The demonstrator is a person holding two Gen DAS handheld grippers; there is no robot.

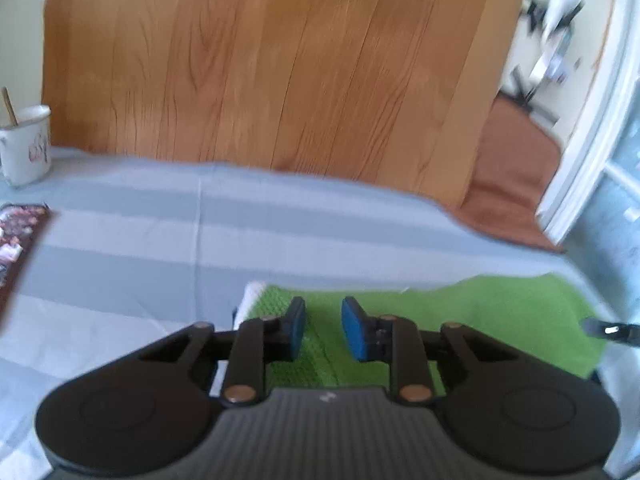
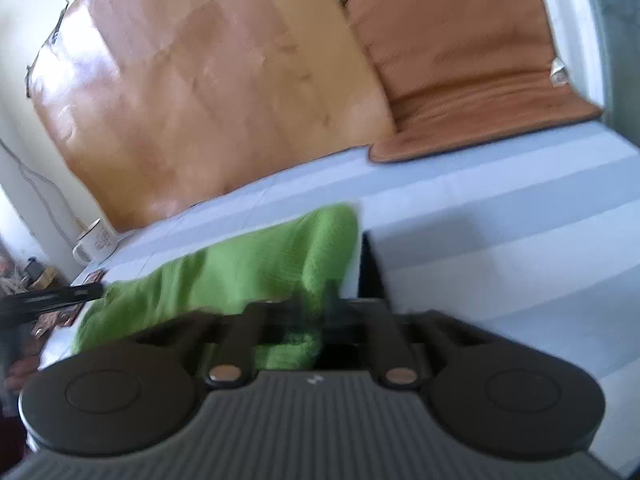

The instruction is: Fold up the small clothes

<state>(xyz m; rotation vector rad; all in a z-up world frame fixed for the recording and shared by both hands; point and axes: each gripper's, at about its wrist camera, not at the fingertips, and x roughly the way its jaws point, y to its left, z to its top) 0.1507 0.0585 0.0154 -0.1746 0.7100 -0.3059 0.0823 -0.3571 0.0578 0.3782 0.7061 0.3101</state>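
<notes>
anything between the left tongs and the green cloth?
Nothing visible. The left tongs hang directly over the green knit cloth on the striped sheet, pads apart with only cloth showing in the gap. The mug sits far off by the wooden headboard.

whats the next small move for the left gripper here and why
Probably lower the left gripper and close on the green cloth: its jaws stand apart above the cloth with nothing pinched, while the right gripper looks shut at the other edge.
</notes>
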